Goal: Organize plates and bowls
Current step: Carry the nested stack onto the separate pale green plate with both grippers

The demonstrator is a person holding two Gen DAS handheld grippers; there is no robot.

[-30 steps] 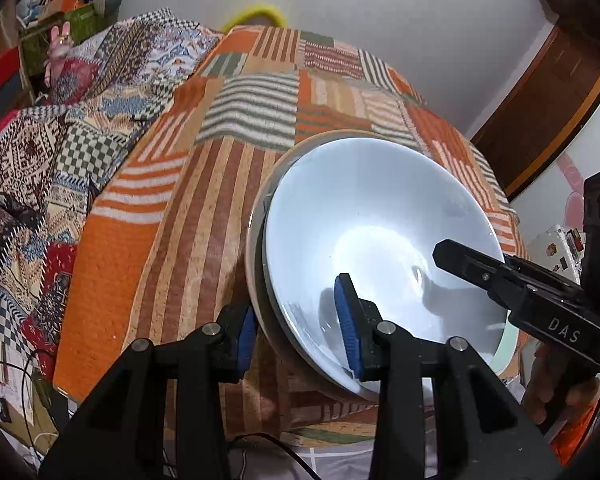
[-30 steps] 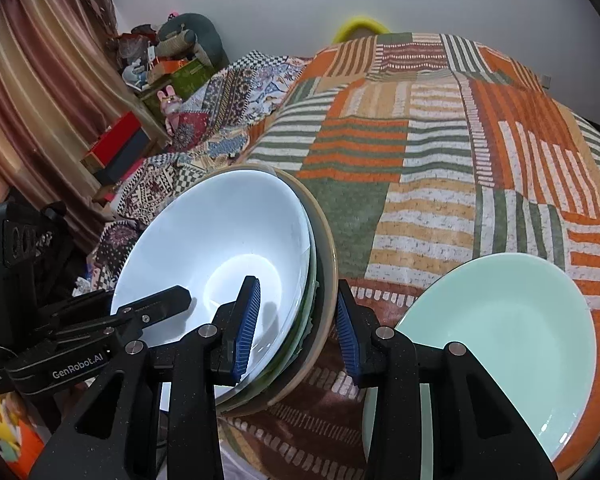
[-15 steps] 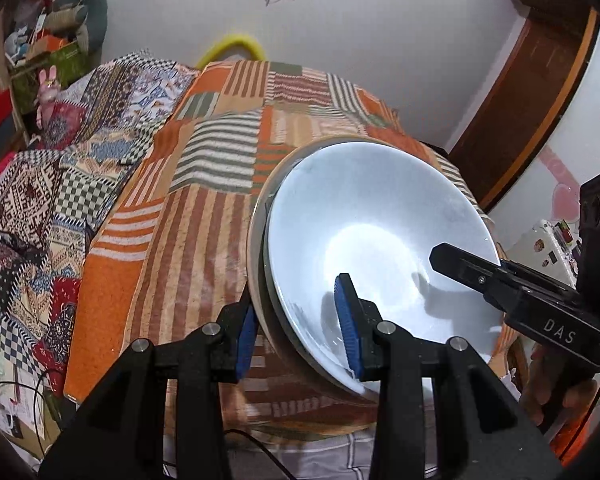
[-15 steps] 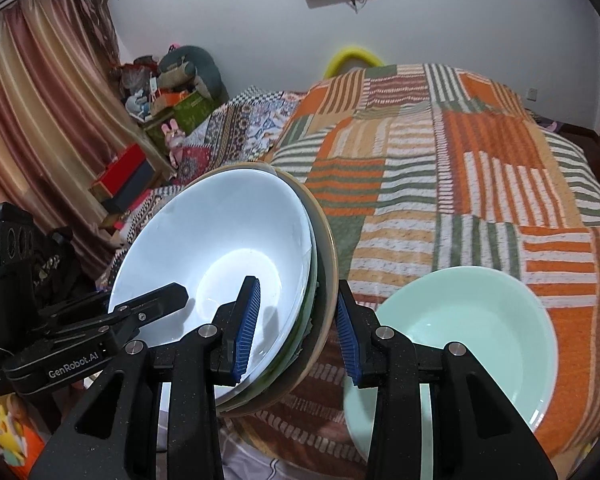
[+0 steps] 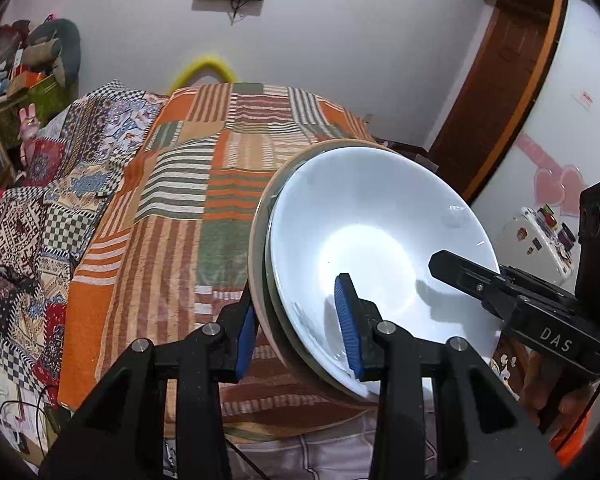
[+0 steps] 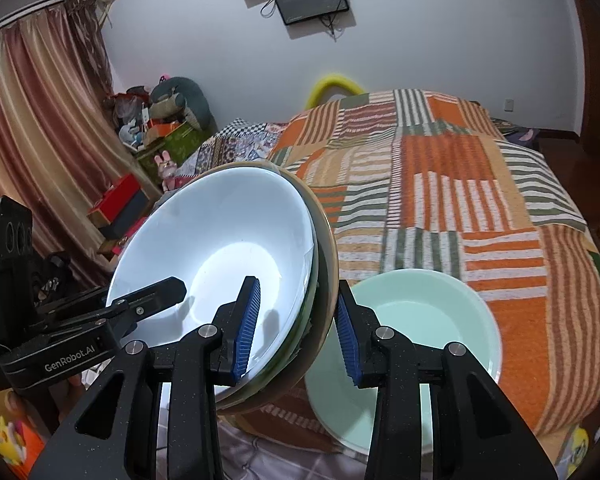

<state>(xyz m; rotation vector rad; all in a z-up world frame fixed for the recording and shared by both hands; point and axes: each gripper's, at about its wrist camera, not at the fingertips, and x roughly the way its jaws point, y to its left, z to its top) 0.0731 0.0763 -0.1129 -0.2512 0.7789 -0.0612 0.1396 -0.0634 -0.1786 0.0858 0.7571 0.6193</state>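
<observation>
Above the near edge of the bed (image 6: pixel 480 208), a nested stack of dishes (image 6: pixel 216 248) hangs tilted in the air, gripped from both sides. The left claw (image 5: pixel 296 328) is clamped on the stack's rim, one blue pad inside the white top bowl (image 5: pixel 376 232) and the other against the tan outer dish (image 5: pixel 258 248) underneath. The right claw (image 6: pixel 296 328) pinches the opposite rim the same way, one pad in the white bowl and one on the tan dish's outside (a thin greenish rim shows between the two). Each claw shows in the other's view, reaching in across the bowl.

A pale green plate (image 6: pixel 420 328) lies flat on the striped patchwork blanket (image 5: pixel 172 216) at the bed's near edge, just beside the right claw and partly behind its finger; it sits apart from the lifted stack. A yellow loop (image 6: pixel 334 84) stands at the bed's far edge by the wall
</observation>
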